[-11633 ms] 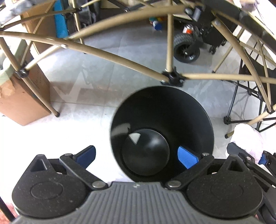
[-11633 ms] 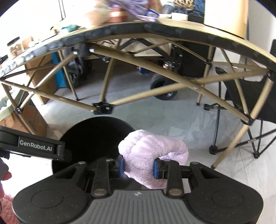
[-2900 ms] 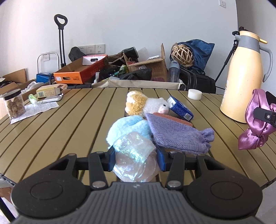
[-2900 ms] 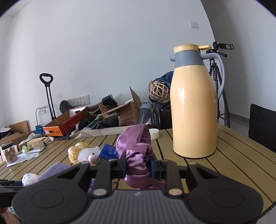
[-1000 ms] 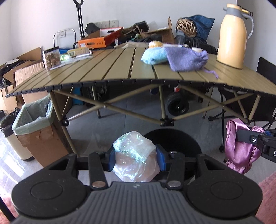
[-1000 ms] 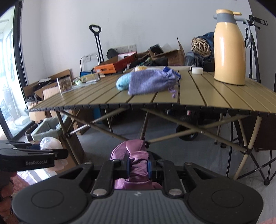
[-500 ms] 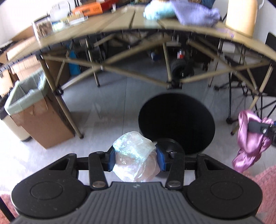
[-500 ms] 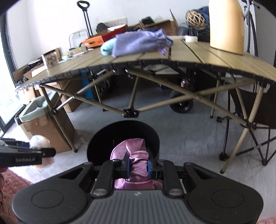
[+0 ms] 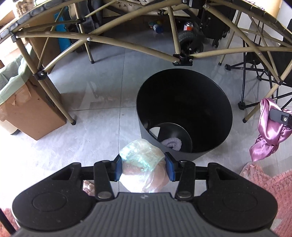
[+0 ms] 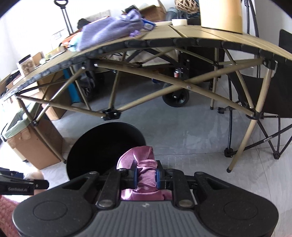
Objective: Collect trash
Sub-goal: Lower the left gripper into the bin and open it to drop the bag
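The left gripper (image 9: pixel 143 168) has its jaws closed against both sides of a crumpled wad of clear iridescent plastic wrap (image 9: pixel 143 164), the blue pads (image 9: pixel 118 168) pressing into it, and it hangs just short of the near rim of a black round trash bin (image 9: pixel 184 111) standing on the grey tiled floor (image 9: pixel 102 127). Deep inside the bin, against the near wall, lies a pale lilac fluffy cloth (image 9: pixel 172 143). The right gripper (image 10: pixel 146 176) has its jaws nearly together, clamped on a bunched piece of shiny pink satin fabric (image 10: pixel 144 171) whose upper fold rises above the pads while the rest hangs below them; from its own camera it sits over the near edge of the bin, and in the left wrist view the same fabric dangles to the right of the bin, apart from it. Beyond the bin stands a folding desk (image 10: pixel 182 39) on tan crossed legs, carrying a lavender knit pouch (image 10: pixel 109 30), a roll of tape (image 10: pixel 178 22) and the base of a cream thermos jug (image 10: pixel 220 13). To the left is a cardboard box lined with a green bag (image 9: pixel 23 102), and a pink shaggy rug (image 9: pixel 270 187) lies at the lower right of the floor.
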`<state>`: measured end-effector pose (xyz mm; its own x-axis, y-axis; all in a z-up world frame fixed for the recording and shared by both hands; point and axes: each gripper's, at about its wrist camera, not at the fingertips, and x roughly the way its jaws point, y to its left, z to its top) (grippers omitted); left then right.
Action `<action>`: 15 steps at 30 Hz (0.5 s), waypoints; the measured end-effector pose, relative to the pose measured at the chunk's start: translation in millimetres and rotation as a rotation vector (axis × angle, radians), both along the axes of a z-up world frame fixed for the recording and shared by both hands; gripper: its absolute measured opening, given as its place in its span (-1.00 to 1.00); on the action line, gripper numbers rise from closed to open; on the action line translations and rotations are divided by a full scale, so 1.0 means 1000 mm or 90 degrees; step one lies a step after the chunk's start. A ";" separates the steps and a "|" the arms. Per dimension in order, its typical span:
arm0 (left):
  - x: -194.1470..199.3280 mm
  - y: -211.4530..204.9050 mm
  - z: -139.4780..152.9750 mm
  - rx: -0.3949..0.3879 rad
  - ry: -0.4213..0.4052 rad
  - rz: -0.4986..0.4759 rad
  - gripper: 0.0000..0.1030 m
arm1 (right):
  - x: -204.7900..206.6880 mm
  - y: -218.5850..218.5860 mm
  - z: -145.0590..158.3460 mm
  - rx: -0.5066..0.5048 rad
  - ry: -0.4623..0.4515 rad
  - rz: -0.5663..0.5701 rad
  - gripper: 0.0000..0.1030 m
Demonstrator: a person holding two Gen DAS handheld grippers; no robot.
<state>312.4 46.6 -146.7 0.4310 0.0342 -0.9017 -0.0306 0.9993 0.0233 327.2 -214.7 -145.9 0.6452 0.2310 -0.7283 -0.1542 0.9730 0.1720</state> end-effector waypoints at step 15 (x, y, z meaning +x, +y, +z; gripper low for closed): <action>0.058 -0.044 -0.005 -0.003 0.029 -0.056 -0.10 | 0.029 -0.017 -0.019 0.006 0.026 -0.043 -0.66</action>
<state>370.2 2.8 -151.6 0.3911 -0.0058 -0.9203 0.0585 0.9981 0.0186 355.9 -231.9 -165.4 0.6293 0.1951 -0.7523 -0.0806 0.9791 0.1865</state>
